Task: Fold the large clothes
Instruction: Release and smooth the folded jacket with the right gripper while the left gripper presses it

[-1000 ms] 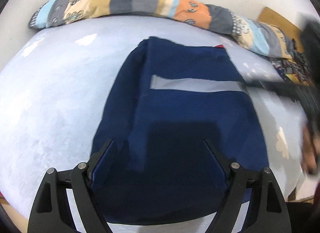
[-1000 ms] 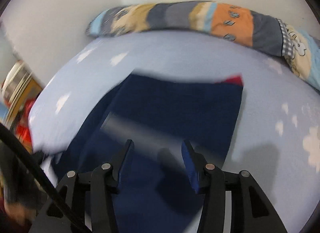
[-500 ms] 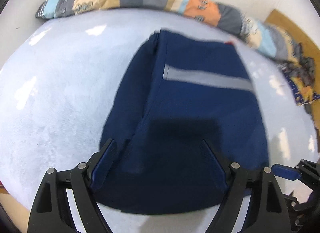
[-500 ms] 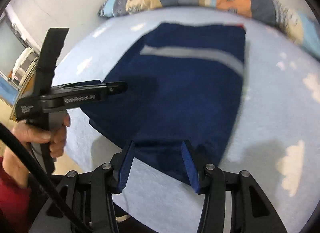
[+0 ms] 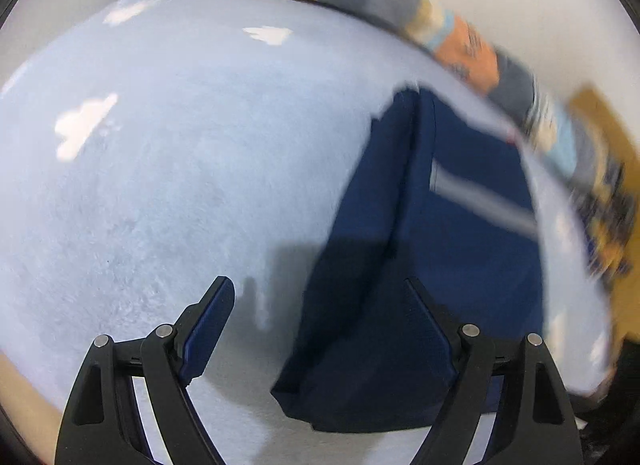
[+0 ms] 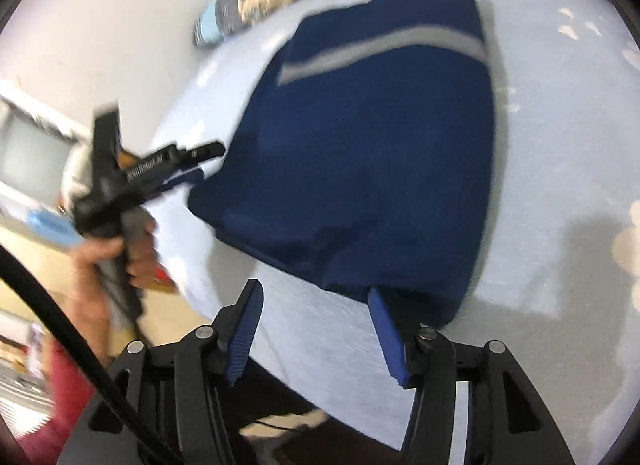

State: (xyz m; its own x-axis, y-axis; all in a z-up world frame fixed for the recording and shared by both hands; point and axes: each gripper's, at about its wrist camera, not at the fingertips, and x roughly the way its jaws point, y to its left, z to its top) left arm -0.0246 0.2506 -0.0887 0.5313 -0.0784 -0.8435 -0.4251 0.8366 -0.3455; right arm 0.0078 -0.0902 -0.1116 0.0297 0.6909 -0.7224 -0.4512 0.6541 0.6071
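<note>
Navy garment (image 6: 368, 169) lies folded on the pale blue bed (image 6: 560, 145), a grey stripe (image 6: 384, 45) across its far part; the right gripper (image 6: 316, 317) hangs over its near edge, jaws opening, nothing pressed between them; the left gripper (image 5: 320, 305) has its jaws wide apart, empty, above the garment's near left corner; a hand (image 6: 116, 253) holds that gripper at the bed's side; beyond, a patchwork pillow (image 5: 400, 5) lies along the white wall (image 6: 120, 25)
</note>
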